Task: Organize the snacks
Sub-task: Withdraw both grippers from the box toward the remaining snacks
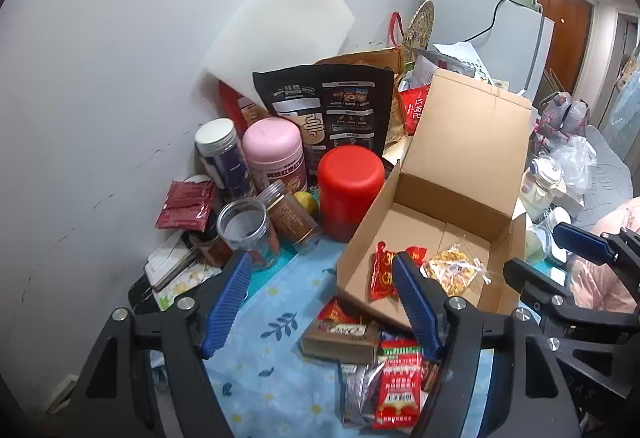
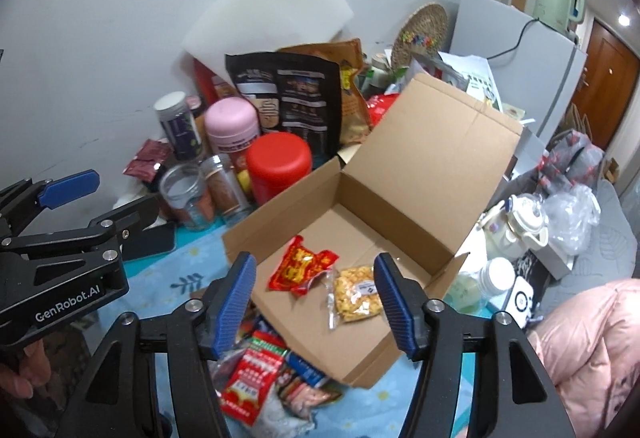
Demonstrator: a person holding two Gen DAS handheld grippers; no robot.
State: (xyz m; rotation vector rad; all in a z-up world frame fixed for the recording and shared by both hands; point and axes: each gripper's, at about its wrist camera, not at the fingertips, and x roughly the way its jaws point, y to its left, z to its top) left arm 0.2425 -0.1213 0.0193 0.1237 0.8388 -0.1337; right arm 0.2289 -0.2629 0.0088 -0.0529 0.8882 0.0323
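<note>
An open cardboard box [image 2: 404, 182] stands on the blue floral cloth, lid up; it also shows in the left wrist view [image 1: 460, 198]. Inside lie a red snack packet [image 2: 300, 270] and a clear bag of yellow snacks [image 2: 354, 300]. Several loose snack packets [image 2: 256, 378] lie in front of the box, also in the left wrist view [image 1: 396, 386]. My right gripper [image 2: 316, 302] is open and empty above the box's near edge. My left gripper [image 1: 324, 302] is open and empty, left of the box, over the cloth.
Jars stand behind and left of the box: a red canister [image 1: 350, 190], a pink one [image 1: 276, 154], clear jars [image 1: 244, 230]. A black pouch [image 1: 328, 106] leans on the wall. A white teapot [image 2: 520, 222] and bottles crowd the right. A pink sleeve [image 2: 592, 350] is bottom right.
</note>
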